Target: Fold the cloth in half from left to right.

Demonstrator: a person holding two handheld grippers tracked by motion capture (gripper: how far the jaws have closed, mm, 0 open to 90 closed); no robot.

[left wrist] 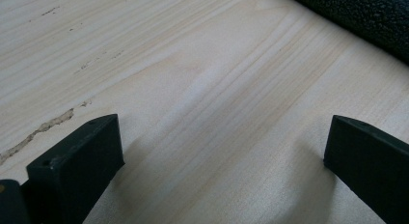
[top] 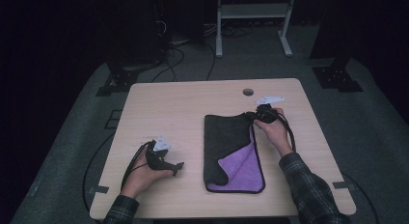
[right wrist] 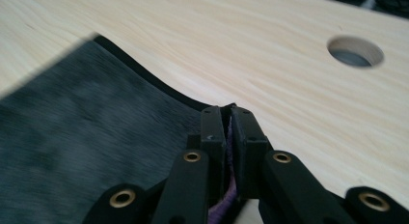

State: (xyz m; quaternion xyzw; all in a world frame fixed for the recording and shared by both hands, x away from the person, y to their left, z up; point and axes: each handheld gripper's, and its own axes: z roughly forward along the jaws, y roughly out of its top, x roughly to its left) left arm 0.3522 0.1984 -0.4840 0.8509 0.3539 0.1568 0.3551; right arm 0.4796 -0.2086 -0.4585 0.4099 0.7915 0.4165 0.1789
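The cloth (top: 226, 137) is dark grey outside, purple inside (black edging). The table (top: 193, 103) is pale wood; the sleeve (top: 313, 190) is plaid.

dark lab: cables (top: 185, 52), metal stands (top: 337, 74)

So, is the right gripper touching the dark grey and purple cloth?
Touching. In the right gripper view, the right gripper has its jaws shut on the cloth's corner.

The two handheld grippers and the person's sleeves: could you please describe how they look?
Both the left gripper and the right gripper are black, each topped by a grey three-cornered plate and trailing a black cable. In the right gripper view, brass-coloured rivets dot the jaw linkages. The sleeves are dark plaid.
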